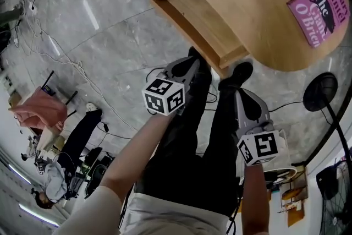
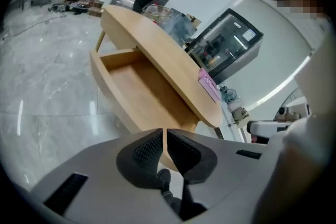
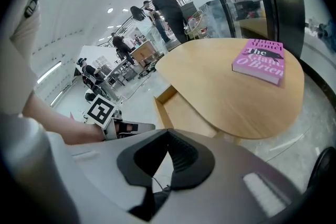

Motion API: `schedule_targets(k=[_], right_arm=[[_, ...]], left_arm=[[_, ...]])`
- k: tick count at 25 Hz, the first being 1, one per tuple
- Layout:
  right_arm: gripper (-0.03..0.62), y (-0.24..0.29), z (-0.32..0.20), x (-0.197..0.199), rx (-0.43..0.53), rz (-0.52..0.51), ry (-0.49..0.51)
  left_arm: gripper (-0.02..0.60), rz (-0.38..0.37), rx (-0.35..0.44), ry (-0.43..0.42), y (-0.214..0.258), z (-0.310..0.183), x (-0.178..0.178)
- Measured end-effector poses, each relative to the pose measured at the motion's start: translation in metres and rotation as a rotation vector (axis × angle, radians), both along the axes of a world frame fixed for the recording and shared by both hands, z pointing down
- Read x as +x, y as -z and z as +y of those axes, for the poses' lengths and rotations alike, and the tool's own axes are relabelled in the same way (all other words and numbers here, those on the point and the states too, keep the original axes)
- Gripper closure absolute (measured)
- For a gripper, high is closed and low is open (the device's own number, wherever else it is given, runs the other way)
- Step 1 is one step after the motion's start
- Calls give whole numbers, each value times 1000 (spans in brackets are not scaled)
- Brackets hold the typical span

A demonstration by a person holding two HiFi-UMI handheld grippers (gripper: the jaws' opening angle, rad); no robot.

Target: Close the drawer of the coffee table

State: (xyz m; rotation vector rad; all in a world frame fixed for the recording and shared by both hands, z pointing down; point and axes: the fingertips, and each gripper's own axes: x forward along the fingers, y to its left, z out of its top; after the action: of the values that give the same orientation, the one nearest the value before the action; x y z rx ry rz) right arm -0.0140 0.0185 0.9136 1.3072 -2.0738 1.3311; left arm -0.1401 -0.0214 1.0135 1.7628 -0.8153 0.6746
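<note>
The wooden coffee table [image 1: 258,3] fills the upper right of the head view, and its drawer [image 1: 198,22] is pulled out toward the lower left, with nothing in it. A pink book [image 1: 319,8] lies on the tabletop. My left gripper [image 1: 190,65] hovers just short of the drawer's near corner, jaws shut with nothing between them. To its right my right gripper [image 1: 242,97] is likewise shut on nothing. The left gripper view shows its jaws [image 2: 164,132] pointing at the drawer [image 2: 136,86]. The right gripper [image 3: 168,135] faces the drawer [image 3: 178,113] and the book [image 3: 260,60].
Grey marble floor lies left of the table, with cables [image 1: 60,58] across it. A black fan base [image 1: 320,91] stands at the right. My legs in black trousers [image 1: 203,146] are under the grippers. A glass cabinet [image 2: 226,42] and several people stand beyond the table.
</note>
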Motion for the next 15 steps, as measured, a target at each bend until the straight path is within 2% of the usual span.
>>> schedule_targets(k=[3,6,9,15], right_arm=[[585,-14,4,-2,-14,-11,1],[585,-23,7,-3,-30,-21,-14],[585,-28,10,-3,-40,-30,-15],[585,-33,15,2,-51,-44,-18]], left_arm=[[498,59,-72,99,-20,2,-1],[393,130,-140,187,-34,2,3],[321,195,-187,264,-43,-1,10],[208,230,-248,395,-59,-8,23]])
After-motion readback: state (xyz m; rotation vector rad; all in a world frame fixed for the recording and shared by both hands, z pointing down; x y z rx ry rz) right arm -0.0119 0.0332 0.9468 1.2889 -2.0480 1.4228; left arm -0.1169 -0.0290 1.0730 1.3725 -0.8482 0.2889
